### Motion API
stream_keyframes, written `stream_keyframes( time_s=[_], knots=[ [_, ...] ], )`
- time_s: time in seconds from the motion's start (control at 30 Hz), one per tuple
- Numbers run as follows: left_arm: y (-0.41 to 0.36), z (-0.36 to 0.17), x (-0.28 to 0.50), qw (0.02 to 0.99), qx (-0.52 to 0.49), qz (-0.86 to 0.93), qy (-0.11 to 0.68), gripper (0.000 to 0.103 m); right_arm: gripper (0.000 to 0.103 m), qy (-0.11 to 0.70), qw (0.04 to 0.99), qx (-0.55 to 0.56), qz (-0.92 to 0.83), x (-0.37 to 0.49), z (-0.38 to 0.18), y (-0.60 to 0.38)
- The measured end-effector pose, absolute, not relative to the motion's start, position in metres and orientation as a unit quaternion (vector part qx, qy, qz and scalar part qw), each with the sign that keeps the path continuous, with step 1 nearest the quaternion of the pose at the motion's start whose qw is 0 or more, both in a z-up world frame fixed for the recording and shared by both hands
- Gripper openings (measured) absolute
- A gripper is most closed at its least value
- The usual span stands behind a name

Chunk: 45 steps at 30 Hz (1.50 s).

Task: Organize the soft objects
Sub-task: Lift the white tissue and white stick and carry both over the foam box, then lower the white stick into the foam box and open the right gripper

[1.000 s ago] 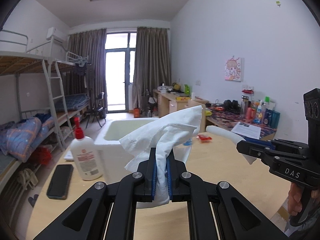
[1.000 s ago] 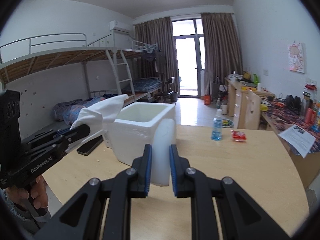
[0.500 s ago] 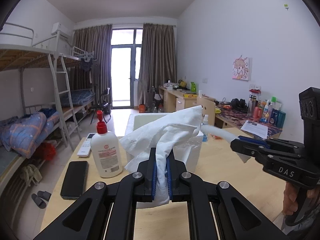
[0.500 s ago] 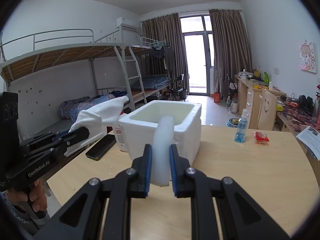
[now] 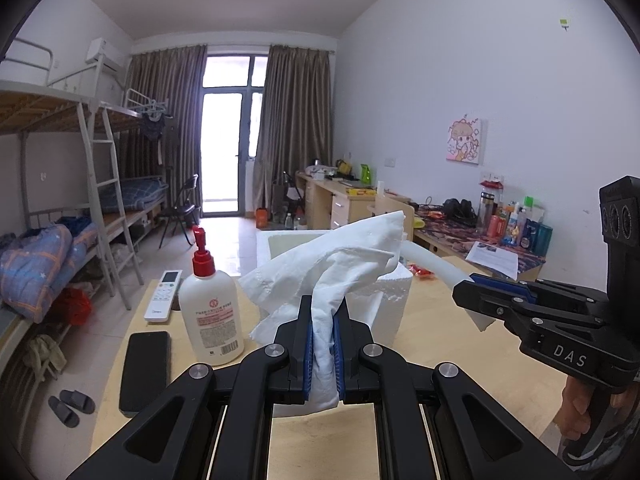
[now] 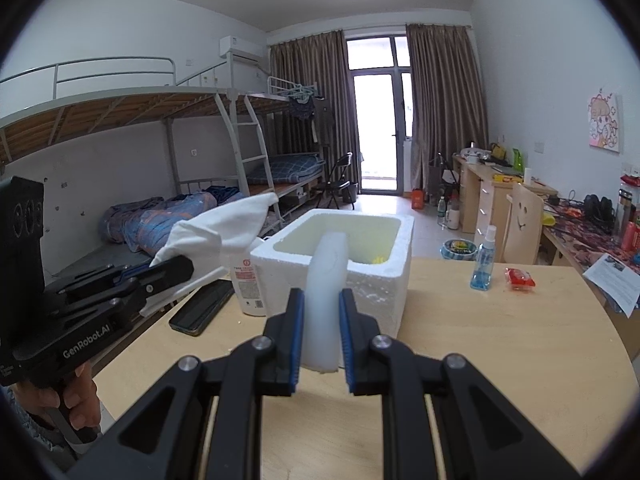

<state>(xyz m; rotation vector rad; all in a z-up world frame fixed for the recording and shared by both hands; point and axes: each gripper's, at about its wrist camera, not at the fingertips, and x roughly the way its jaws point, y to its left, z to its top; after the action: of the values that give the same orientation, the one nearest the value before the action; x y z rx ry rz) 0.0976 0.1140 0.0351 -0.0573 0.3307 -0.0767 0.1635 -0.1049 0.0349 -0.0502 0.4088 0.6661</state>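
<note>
My left gripper (image 5: 322, 350) is shut on a crumpled white cloth (image 5: 336, 264) that fans up above its blue pads. In the right wrist view that cloth (image 6: 224, 228) shows at the left, held in the left gripper (image 6: 172, 276). My right gripper (image 6: 320, 336) is shut on a strip of white foam (image 6: 325, 280) that curves forward over the rim of a white foam box (image 6: 384, 276). Seen from the left wrist, the right gripper (image 5: 476, 292) holds the foam strip (image 5: 432, 262) beside the box (image 5: 394, 304). Something yellow lies inside the box.
On the wooden table (image 6: 480, 344) stand a white pump bottle (image 5: 210, 300), a black phone (image 5: 144, 368), a remote (image 5: 164, 296), a blue spray bottle (image 6: 483, 260) and a red packet (image 6: 519, 278). A paper sheet (image 6: 612, 278) lies at the right edge. Bunk beds stand to the left.
Both grippers have moved across the table toward the foam box, which looms larger. The pump bottle and phone have come closer in the left wrist view. Both grips are unchanged.
</note>
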Motion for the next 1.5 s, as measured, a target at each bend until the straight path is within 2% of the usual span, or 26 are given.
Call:
stream_keyframes(
  time_s=[1.5],
  knots=[
    [0.132,0.042,0.169,0.984,-0.024,-0.011,0.175,0.009,0.021,0.259,0.907,-0.051,0.327,0.281,0.033,-0.046]
  ],
)
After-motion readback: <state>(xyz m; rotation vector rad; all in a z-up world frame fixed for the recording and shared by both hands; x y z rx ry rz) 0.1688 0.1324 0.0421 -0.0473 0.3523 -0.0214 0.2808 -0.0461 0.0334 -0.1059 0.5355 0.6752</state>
